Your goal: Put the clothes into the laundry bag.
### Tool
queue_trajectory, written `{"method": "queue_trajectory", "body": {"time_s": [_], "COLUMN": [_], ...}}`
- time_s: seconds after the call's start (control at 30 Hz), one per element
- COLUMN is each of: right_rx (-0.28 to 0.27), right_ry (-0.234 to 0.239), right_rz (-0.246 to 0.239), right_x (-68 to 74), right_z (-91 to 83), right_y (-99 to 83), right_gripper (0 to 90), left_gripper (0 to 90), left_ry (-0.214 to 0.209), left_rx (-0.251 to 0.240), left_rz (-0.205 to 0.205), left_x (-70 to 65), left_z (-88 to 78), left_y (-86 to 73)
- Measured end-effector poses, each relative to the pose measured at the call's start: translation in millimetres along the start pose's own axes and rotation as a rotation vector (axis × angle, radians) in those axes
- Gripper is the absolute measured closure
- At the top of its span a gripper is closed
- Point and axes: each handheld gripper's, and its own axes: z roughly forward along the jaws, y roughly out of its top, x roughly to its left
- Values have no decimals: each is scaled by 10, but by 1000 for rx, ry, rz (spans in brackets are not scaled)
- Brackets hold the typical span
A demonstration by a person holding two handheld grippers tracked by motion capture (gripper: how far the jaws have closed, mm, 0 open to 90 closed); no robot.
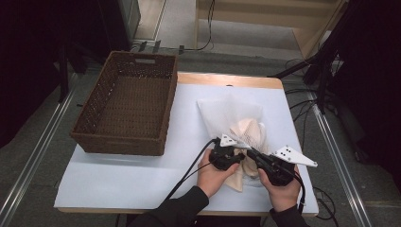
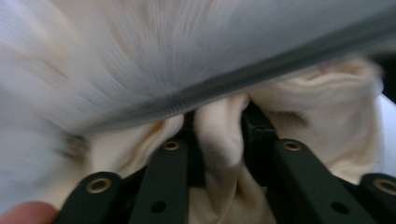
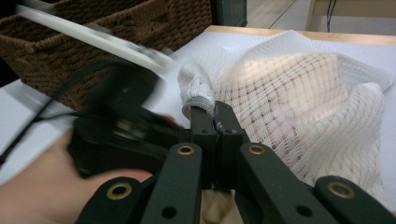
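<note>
Woven brown basket [image 1: 127, 101] is set at the far left of the white table [image 1: 118, 179]. White mesh bag [image 1: 231, 111] is spread right of it, with cream cloth [image 1: 236, 177] at its near end. Cloth is pinched in the narrowed left gripper [image 2: 219, 135], apparently firmly. Mesh edge is clamped by the closed right gripper [image 3: 211, 109].

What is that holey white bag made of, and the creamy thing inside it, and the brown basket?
The white mesh bag looks like soft netted fabric, probably synthetic: open diamond holes, matte, limp folds. The cream cloth seems a soft knit or cotton, matte, creasing between the left gripper's jaws. The brown basket looks like woven wicker or paper rope, showing tight plaited rows.
</note>
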Motion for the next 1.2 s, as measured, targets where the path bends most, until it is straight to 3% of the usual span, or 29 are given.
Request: {"method": "queue_trajectory", "body": {"time_s": [0.07, 0.1, 0.13, 0.17, 0.23, 0.27, 0.3, 0.33, 0.4, 0.43, 0.53, 0.6, 0.63, 0.67, 0.7, 0.73, 0.8, 0.83, 0.87, 0.93, 0.97, 1.03, 1.07, 1.1, 1.2], "right_rx": [4, 3, 6, 7, 12, 16, 20, 24, 28, 32, 43, 52, 54, 55, 54, 52, 50, 50, 46, 36, 29, 12, 6, 2, 1], "right_ry": [-8, -11, -15, -24, -38, -40, -43, -46, -46, -47, -44, -42, -43, -42, -39, -38, -37, -40, -37, -36, -38, -45, -51, -55, -67], "right_rz": [-14, -17, -12, -5, 5, 10, 9, 10, 7, 6, 5, 6, 5, 6, 4, 2, -1, 5, 11, 10, 10, 11, 16, 20, 26], "right_x": [8, -1, -20, -46, -95, -115, -129, -133, -126, -120, -108, -96, -89, -83, -81, -82, -87, -90, -104, -116, -123, -148, -162, -181, -207], "right_z": [1, -2, -4, -4, 4, 10, 14, 18, 20, 20, 40, 68, 75, 81, 83, 82, 80, 76, 67, 42, 23, -16, -35, -50, -57], "right_y": [-8, -11, -14, -20, -38, -49, -59, -67, -76, -79, -99, -118, -122, -124, -123, -120, -118, -117, -114, -100, -88, -64, -54, -48, -55], "right_gripper": [900, 900, 900, 900, 900, 900, 900, 900, 900, 900, 900, 900, 900, 900, 900, 900, 900, 900, 900, 900, 900, 900, 900, 900, 900], "left_gripper": [692, 627, 539, 462, 405, 396, 395, 394, 396, 396, 370, 353, 356, 366, 408, 492, 712, 712, 820, 833, 834, 834, 834, 834, 807], "left_ry": [-18, -54, -54, -119, -139, -148, -148, -130, -69, -66, -79, -54, -54, -2, -2, 42, 41, 34, 28, 23, 4, -45, -45, -95, -130], "left_rx": [3, 11, 11, 14, -21, -43, -43, -74, -53, -38, 6, 58, 58, 99, 99, 113, 128, 125, 97, 69, 14, -17, -17, -5, 73], "left_rz": [38, 54, 54, 106, 129, 121, 121, 108, 107, 98, 104, 160, 160, 196, 196, 223, 217, 207, 200, 202, 220, 229, 229, 226, 243], "left_x": [-16, -10, -10, 15, 67, 106, 106, 192, 251, 269, 249, 117, 117, 31, 31, -20, -25, -28, -56, -92, -215, -341, -341, -457, -516], "left_z": [-59, -103, -103, -252, -460, -567, -567, -754, -854, -863, -812, -660, -660, -542, -542, -489, -480, -487, -522, -556, -625, -658, -658, -595, -342], "left_y": [25, 27, 27, 3, -39, -57, -57, -94, -148, -184, -251, -289, -289, -282, -282, -238, -208, -179, -157, -149, -134, -118, -118, -139, -259]}}
